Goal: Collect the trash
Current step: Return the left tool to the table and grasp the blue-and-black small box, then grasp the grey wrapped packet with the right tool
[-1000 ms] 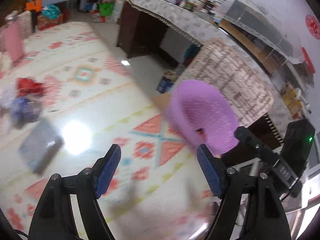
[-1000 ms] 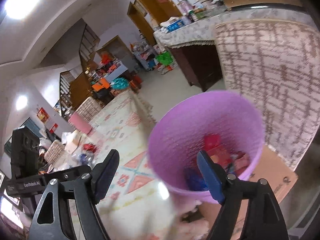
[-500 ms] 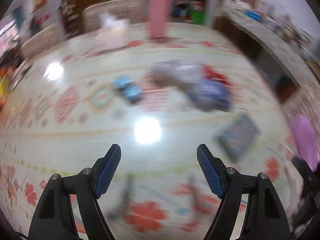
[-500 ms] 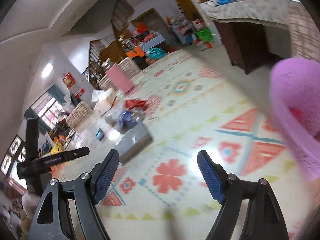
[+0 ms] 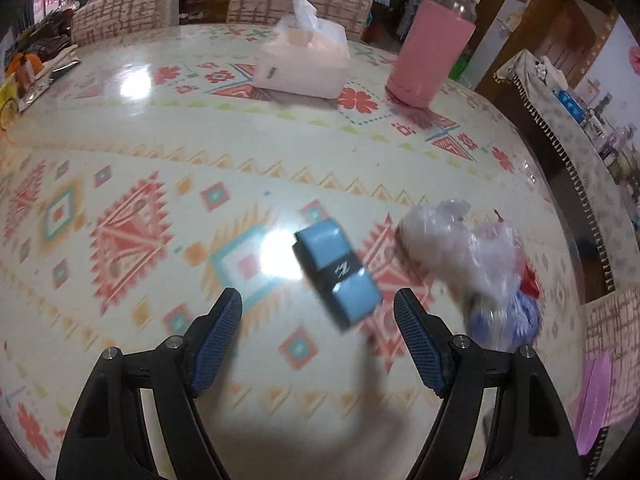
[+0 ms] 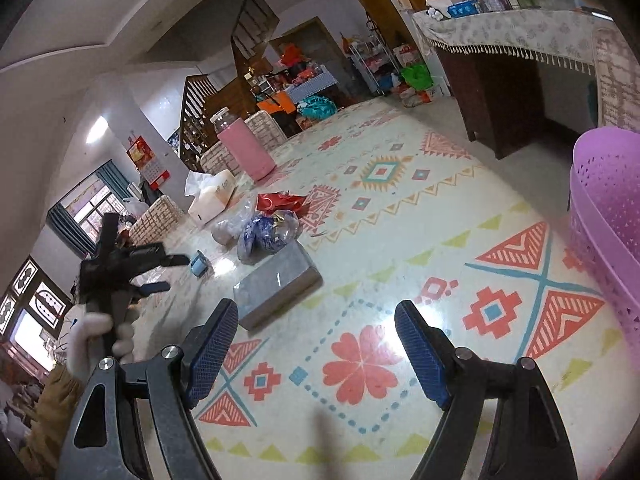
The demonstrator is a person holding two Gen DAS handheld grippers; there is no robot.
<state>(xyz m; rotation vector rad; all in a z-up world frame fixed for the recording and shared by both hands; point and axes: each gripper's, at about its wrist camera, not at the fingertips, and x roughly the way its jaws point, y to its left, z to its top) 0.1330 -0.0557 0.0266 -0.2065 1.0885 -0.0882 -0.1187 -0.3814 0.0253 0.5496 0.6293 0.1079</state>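
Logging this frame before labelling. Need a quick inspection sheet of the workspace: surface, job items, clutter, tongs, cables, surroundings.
Surface: glossy patterned table, glare spots on it.
Job's things: small blue box lying just ahead of the left tongs; crumpled plastic bags to its right; red wrapper behind the bags; grey flat pack; purple basket at the table's right edge.
Clutter: tissue box, pink bottle, both at the far side.
Grippers: left tongs open, holding nothing; right tongs open, holding nothing, over bare table.
Cables: nothing seen.
Surroundings: woven chairs, staircase, cluttered sideboard.
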